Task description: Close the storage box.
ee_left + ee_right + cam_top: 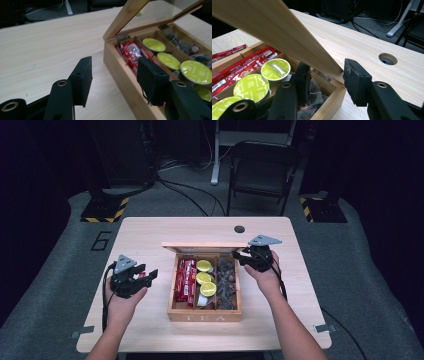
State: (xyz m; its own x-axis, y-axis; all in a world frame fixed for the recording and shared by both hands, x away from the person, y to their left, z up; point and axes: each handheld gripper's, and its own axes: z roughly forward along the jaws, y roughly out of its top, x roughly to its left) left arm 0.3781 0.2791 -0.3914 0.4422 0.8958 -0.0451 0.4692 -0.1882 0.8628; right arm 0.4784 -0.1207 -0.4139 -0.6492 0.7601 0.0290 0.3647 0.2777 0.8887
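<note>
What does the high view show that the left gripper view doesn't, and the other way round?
The high view alone takes in both forearms, the right gripper at the raised lid's right corner, the word TEA on the box front, the folding chair and the floor.

The left gripper view alone gives a close look between the left gripper's parted, empty jaws, and at the lid's clear pane.

Both show the wooden box open on the table, with red packets and yellow-green capsules inside.

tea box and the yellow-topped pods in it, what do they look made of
Tea box: light wood, possibly bamboo, matte, with visible grain; its lid seems to hold a clear pane. Pods: tops look like thin printed foil with a slight sheen; cup material can't be told.
</note>
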